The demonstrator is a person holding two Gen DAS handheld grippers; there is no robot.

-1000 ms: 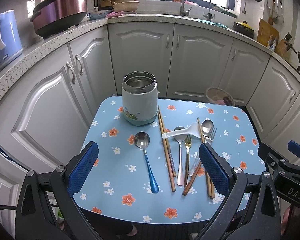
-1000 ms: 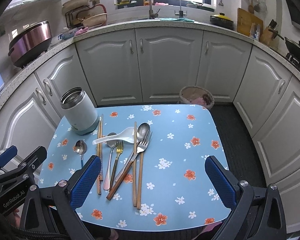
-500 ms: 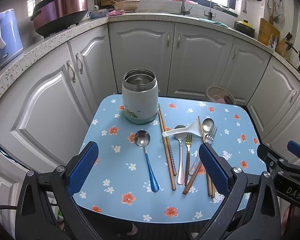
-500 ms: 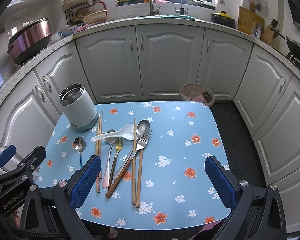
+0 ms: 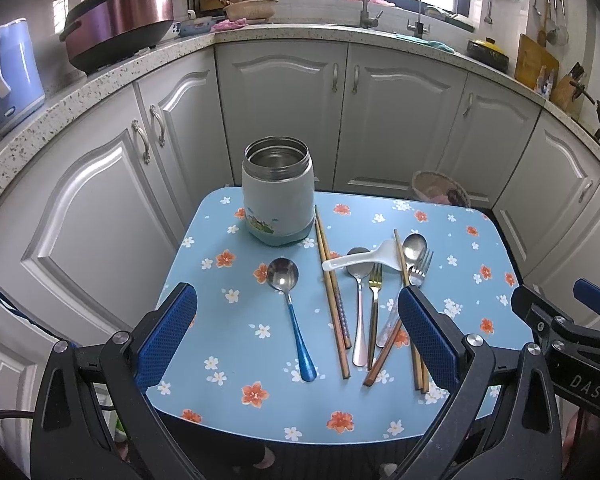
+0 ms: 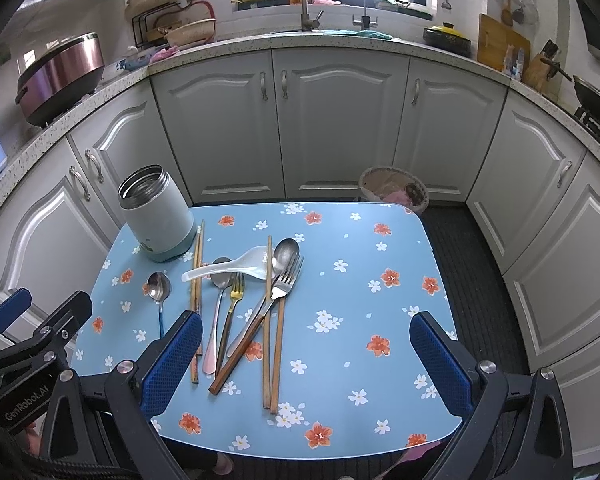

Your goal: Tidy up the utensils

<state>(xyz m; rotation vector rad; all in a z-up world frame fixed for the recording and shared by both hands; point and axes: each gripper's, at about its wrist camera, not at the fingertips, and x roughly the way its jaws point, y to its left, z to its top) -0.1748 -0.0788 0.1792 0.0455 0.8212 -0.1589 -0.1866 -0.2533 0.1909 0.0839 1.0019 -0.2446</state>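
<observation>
An open steel-rimmed pale green jar [image 5: 278, 196] [image 6: 158, 212] stands upright at the back left of the small blue flowered table [image 5: 236, 344] [image 6: 360, 344]. A blue-handled spoon [image 5: 294, 312] [image 6: 160, 292] lies alone in front of it. To its right lie wooden chopsticks [image 5: 332, 288] [image 6: 271, 320], a white soup spoon [image 5: 364, 260] [image 6: 236, 266], steel spoons, a gold fork [image 5: 375, 304] [image 6: 232, 308] and a steel fork [image 6: 284, 284], overlapping. My left gripper [image 5: 296, 340] hovers open above the near edge, nothing between its fingers. My right gripper [image 6: 306, 364] is open too, over the table's near right.
White kitchen cabinets [image 5: 284, 112] wrap around the table on three sides, under a speckled counter carrying a cooker [image 5: 120, 24] and a blue kettle [image 5: 10, 72]. A woven basket [image 6: 394, 188] sits on the floor behind the table. Dark matting [image 6: 464, 280] covers the floor to the right.
Both grippers have drifted slightly forward and lower toward the table; the jar and utensils appear a little nearer. Nothing on the table has moved.
</observation>
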